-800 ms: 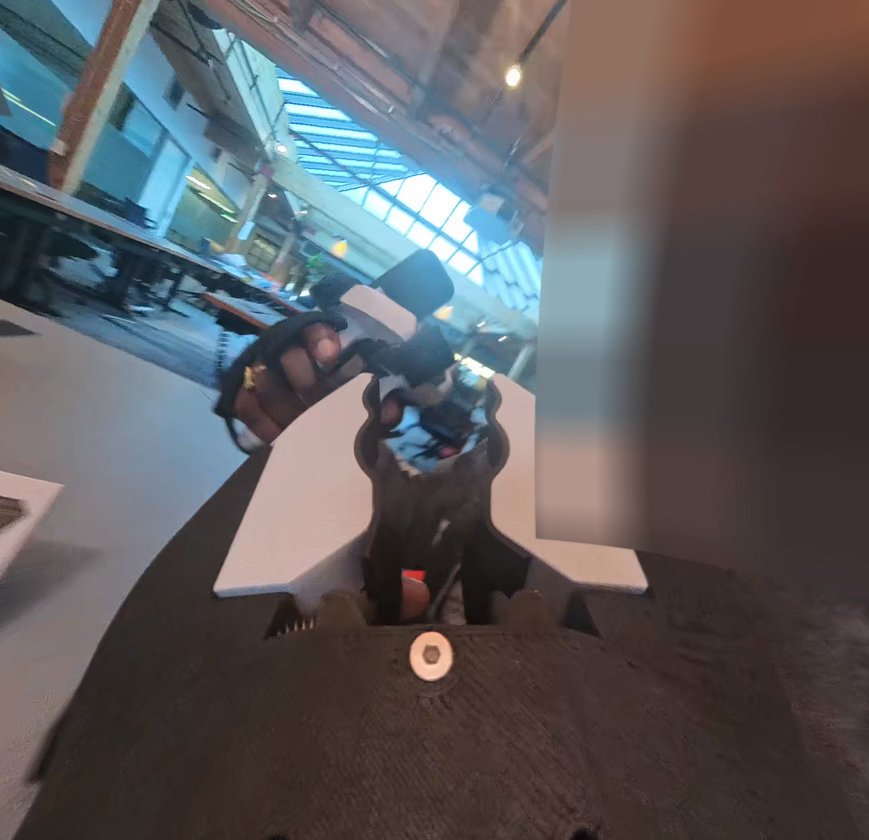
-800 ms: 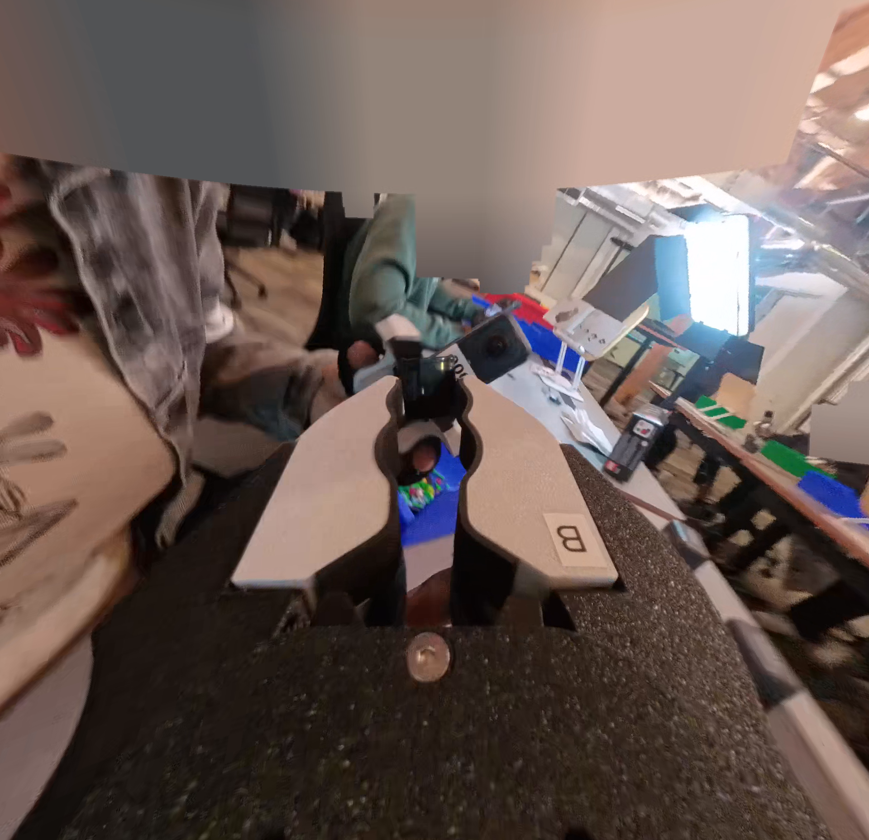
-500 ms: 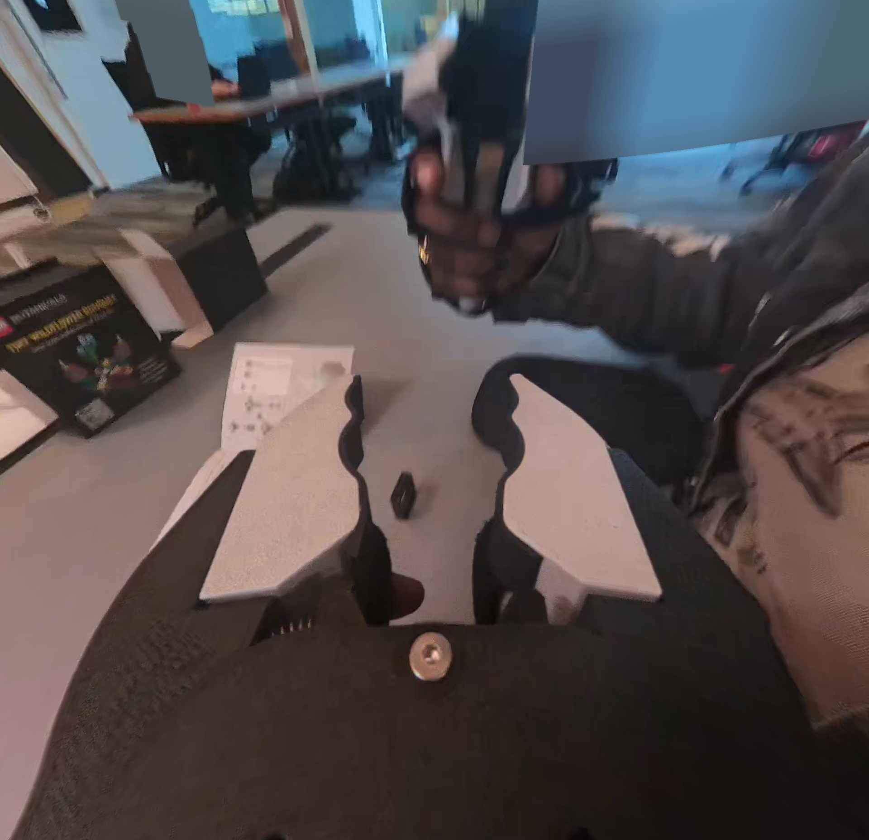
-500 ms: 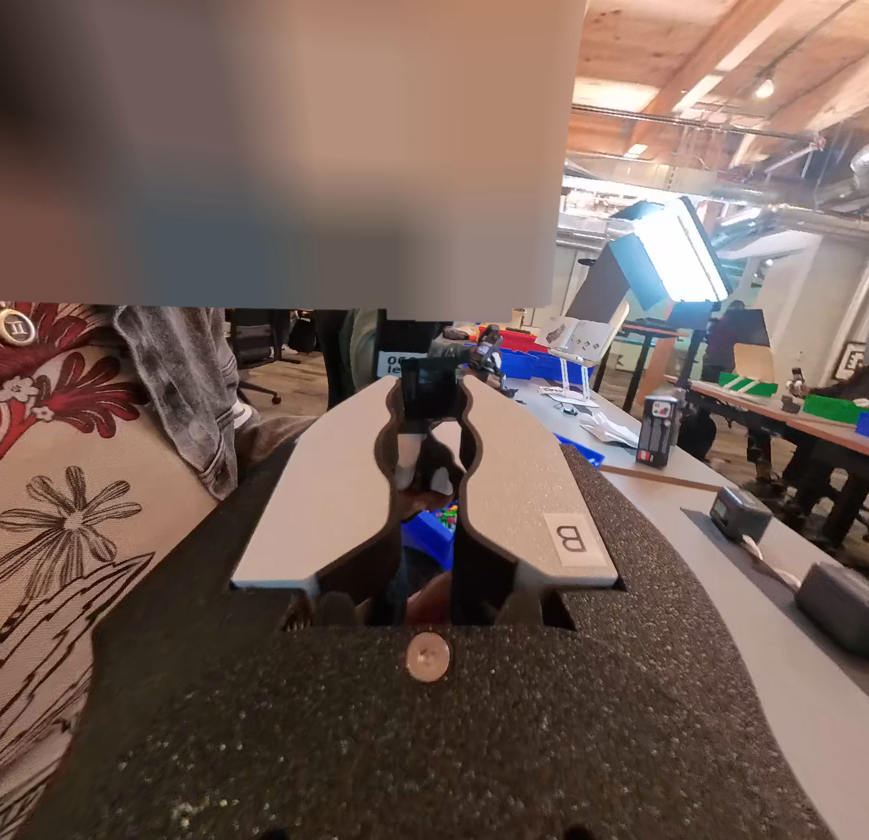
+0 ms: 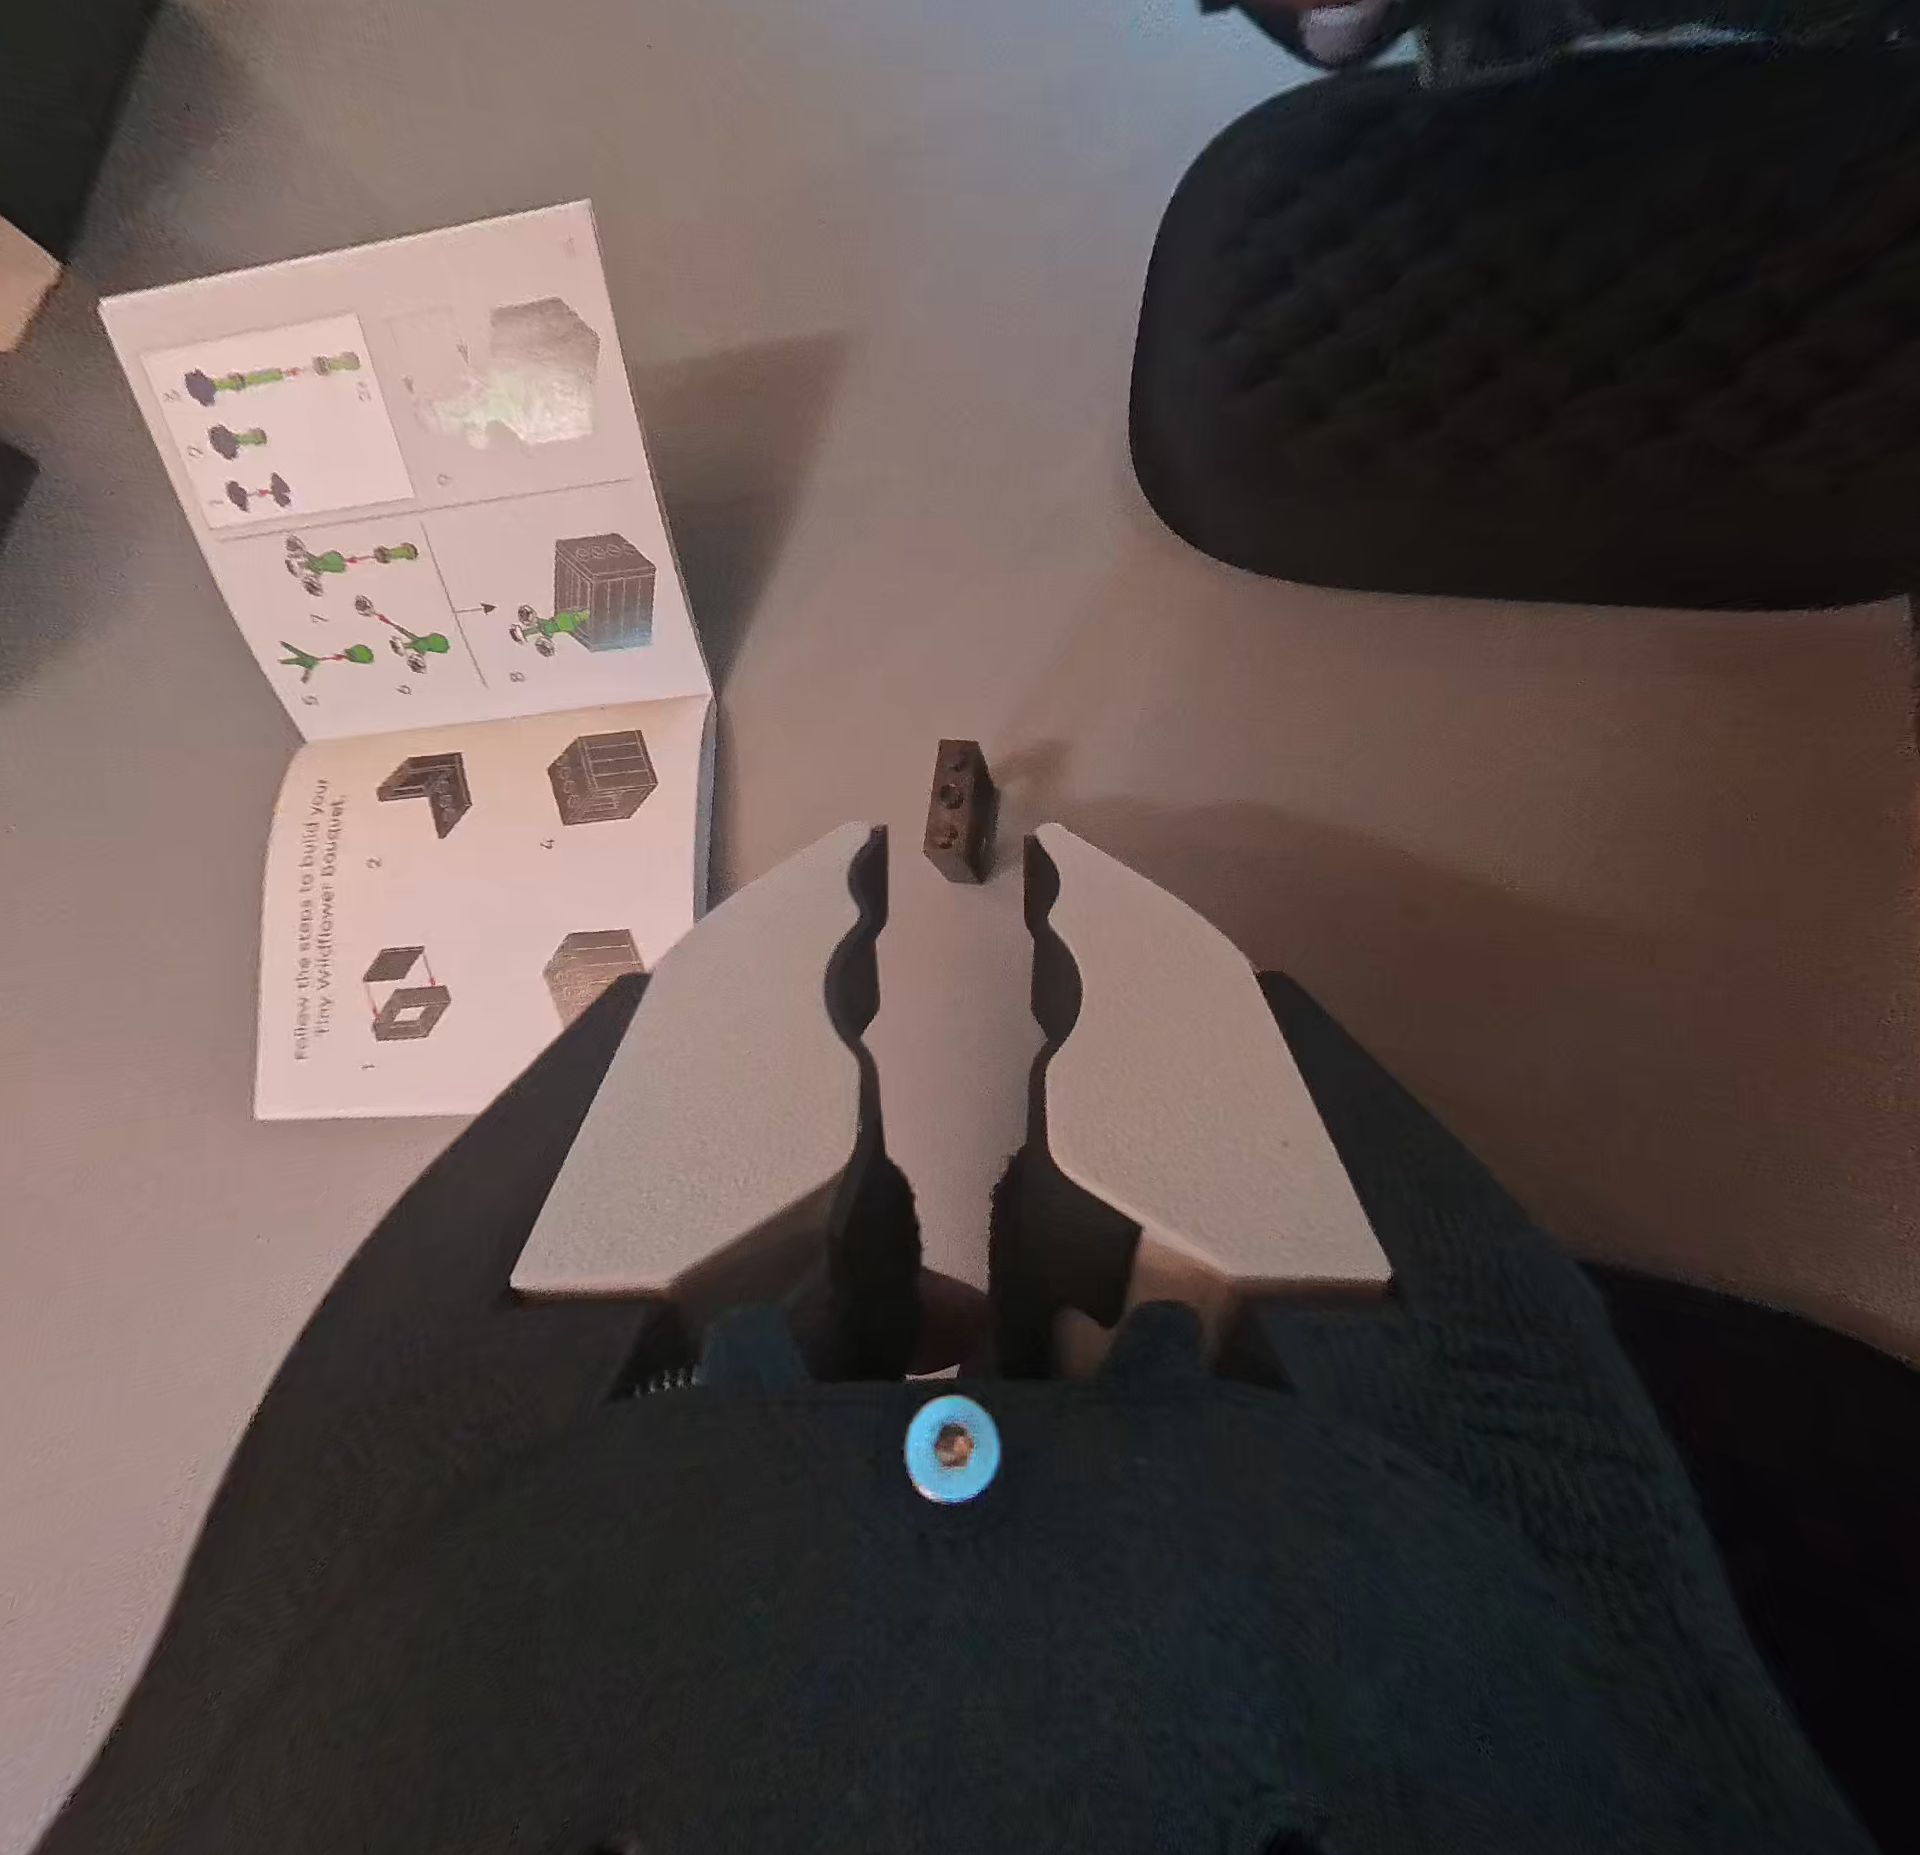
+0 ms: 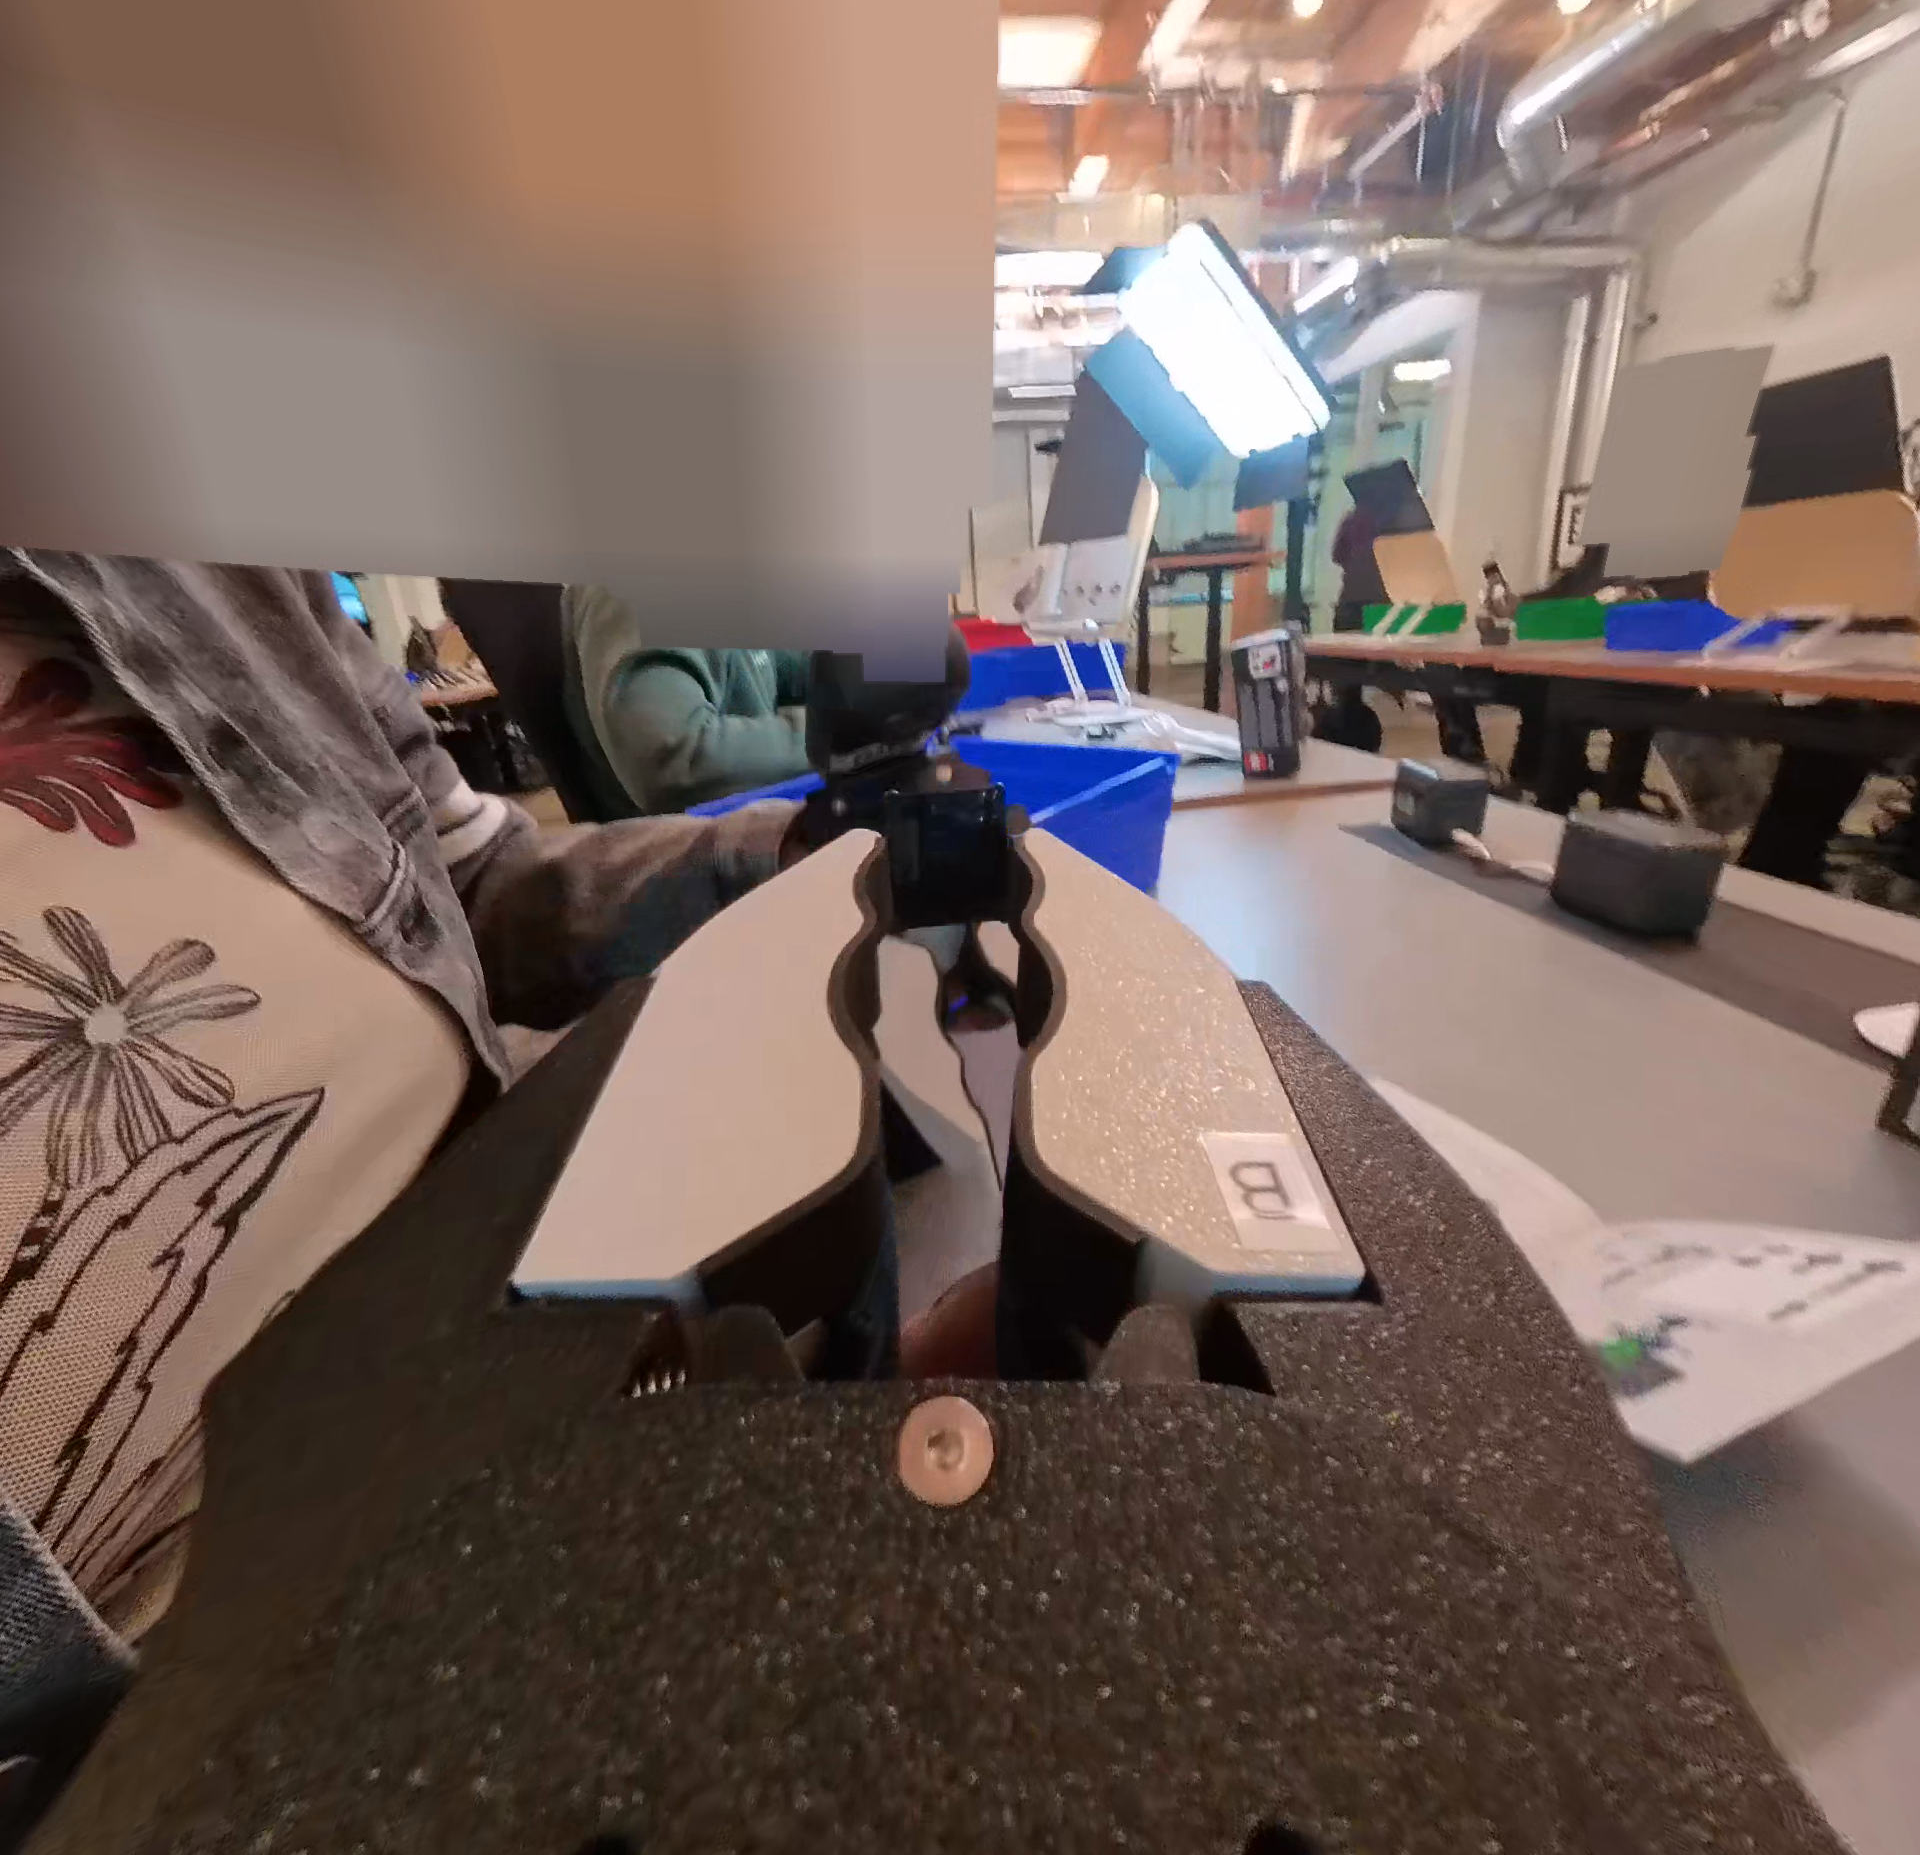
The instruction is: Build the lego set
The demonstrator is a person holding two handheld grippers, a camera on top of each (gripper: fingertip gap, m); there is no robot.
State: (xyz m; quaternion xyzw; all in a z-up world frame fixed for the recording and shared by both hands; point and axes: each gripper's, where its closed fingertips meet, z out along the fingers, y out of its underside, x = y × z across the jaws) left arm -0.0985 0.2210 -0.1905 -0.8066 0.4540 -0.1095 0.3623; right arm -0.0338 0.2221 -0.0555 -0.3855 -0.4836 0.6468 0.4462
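Note:
In the left wrist view my left gripper [image 5: 956, 841] points down at the grey table [image 5: 1039, 247], open and empty. A small black lego brick [image 5: 961, 813] with round holes stands on the table just at the fingertips, its near end between them, with a gap on each side. In the right wrist view my right gripper [image 6: 948, 849] is held up in the air, shut on a square black lego piece [image 6: 948, 855] at its fingertips. A gloved hand with the other gripper shows just behind that piece.
An open instruction booklet [image 5: 447, 662] lies left of the brick; it also shows in the right wrist view [image 6: 1714, 1317]. A black chair seat [image 5: 1538, 330] juts in at the far right. Blue bins [image 6: 1091, 797] and dark boxes [image 6: 1631, 870] stand farther along the table. The gap from one gripper's tips to the other's is roughly 15 cm.
My left gripper has swung down from pointing across the room to pointing at the table, close over the small black brick, jaws narrower. My right gripper still holds the black piece.

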